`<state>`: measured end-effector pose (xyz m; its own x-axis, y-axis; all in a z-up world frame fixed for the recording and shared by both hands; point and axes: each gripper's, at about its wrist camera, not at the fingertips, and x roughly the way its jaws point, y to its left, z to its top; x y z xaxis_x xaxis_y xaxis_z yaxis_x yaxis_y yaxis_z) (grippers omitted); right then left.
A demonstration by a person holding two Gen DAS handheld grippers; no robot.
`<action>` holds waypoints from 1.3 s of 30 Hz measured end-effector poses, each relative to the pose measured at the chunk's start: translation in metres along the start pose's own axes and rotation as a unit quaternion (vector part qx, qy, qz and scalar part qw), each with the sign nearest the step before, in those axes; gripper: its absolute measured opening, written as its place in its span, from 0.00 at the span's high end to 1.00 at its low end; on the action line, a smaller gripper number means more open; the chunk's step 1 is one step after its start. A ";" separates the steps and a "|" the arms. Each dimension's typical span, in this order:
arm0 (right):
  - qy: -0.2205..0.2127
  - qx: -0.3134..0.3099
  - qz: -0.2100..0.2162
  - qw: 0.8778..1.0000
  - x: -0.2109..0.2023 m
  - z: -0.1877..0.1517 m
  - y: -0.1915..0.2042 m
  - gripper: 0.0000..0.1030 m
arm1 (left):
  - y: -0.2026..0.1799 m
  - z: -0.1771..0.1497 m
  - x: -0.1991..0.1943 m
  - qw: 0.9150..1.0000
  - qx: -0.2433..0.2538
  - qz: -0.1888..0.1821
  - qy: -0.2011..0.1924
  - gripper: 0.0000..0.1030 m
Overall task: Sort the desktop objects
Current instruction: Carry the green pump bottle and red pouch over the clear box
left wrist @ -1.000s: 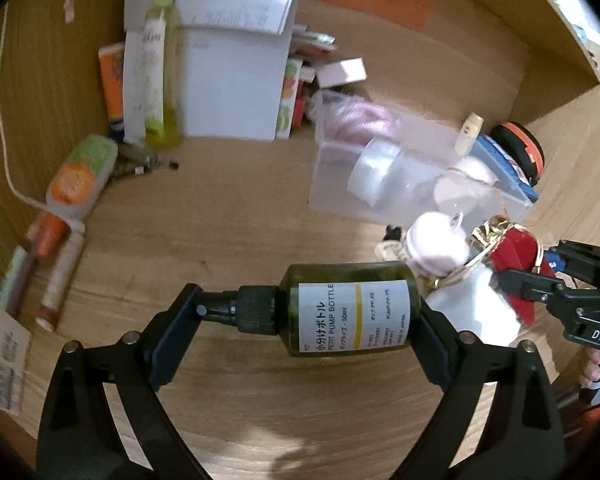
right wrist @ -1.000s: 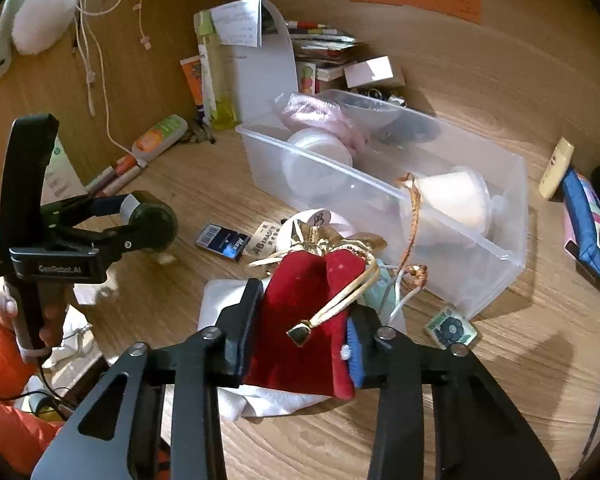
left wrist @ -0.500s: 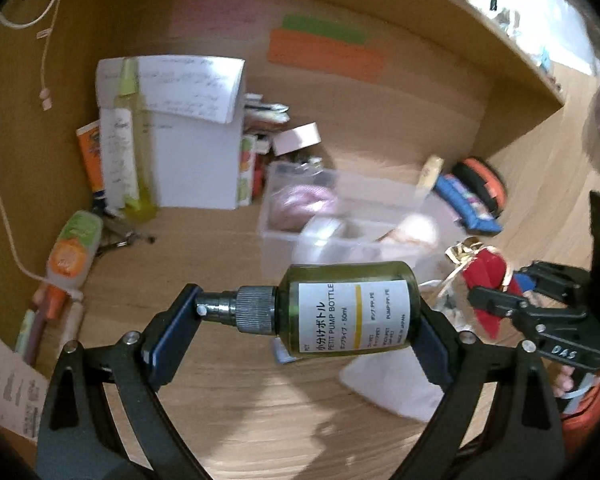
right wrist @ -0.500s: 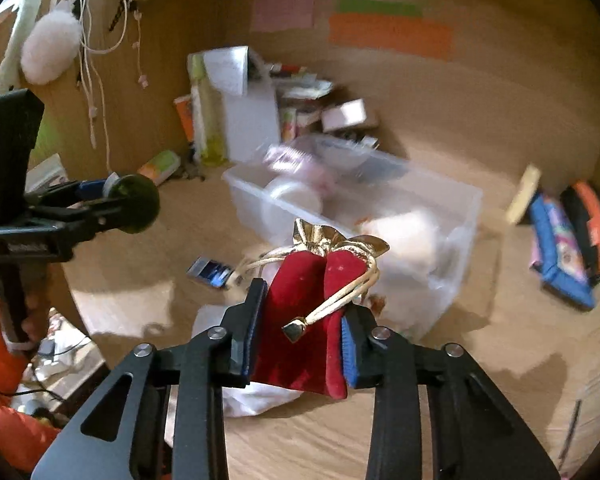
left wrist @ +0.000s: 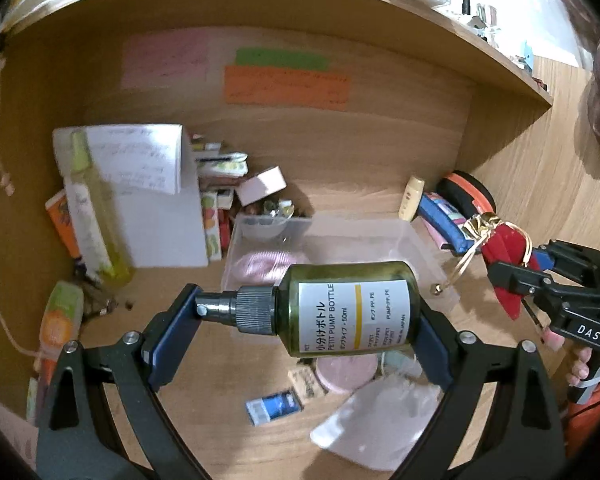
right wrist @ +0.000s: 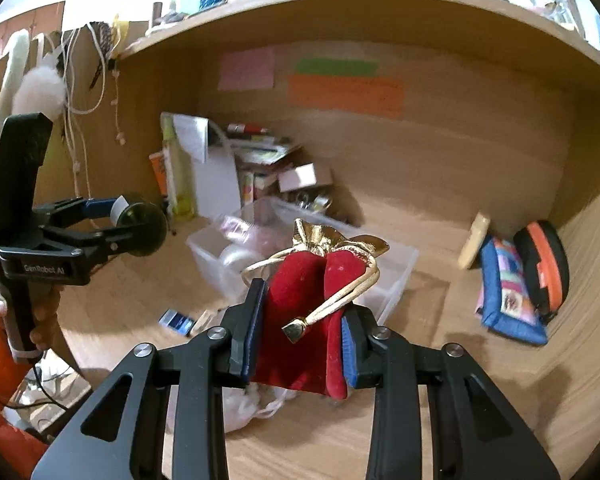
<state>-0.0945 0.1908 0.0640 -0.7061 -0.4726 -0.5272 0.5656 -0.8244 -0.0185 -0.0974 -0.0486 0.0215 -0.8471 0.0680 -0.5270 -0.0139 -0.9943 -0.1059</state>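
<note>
My left gripper (left wrist: 300, 326) is shut end to end on a green pump bottle (left wrist: 340, 308) with a white label, held sideways in the air above the desk. It also shows in the right wrist view (right wrist: 140, 230). My right gripper (right wrist: 302, 340) is shut on a red velvet pouch (right wrist: 308, 308) with gold trim and cord, held up in the air; the pouch also shows in the left wrist view (left wrist: 504, 256). A clear plastic bin (left wrist: 416, 248) holding pink and white items stands on the desk below and beyond both grippers.
On the desk lie a white cloth bag (left wrist: 376, 420), a pink round case (left wrist: 346, 372), a small blue box (left wrist: 274, 404) and a tag. A tall yellow bottle (left wrist: 94, 216), papers and boxes stand at the back left. A blue pouch (right wrist: 508, 284) and an orange-black case (right wrist: 544, 264) lie right.
Both grippers have risen well above the desk, still holding the bottle and the pouch. The views now tilt up, showing the back wall, the sticky notes and the shelf above.
</note>
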 end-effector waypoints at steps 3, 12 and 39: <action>-0.008 0.003 -0.001 1.000 0.003 0.010 -0.011 0.72 | -0.003 0.012 0.009 1.000 0.007 -0.001 0.000 0.07; -0.016 0.031 0.010 0.999 0.031 0.027 -0.030 0.71 | -0.004 0.038 0.048 1.000 0.005 -0.010 0.012 0.07; 0.070 0.061 0.021 0.995 0.147 0.007 -0.045 0.69 | -0.007 0.042 0.178 0.994 0.014 -0.013 0.107 0.07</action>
<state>-0.2265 0.1564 -0.0064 -0.6113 -0.4667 -0.6391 0.5322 -0.8401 0.1045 -0.2702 -0.0333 -0.0359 -0.7145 0.1072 -0.6914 -0.0523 -0.9936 -0.1000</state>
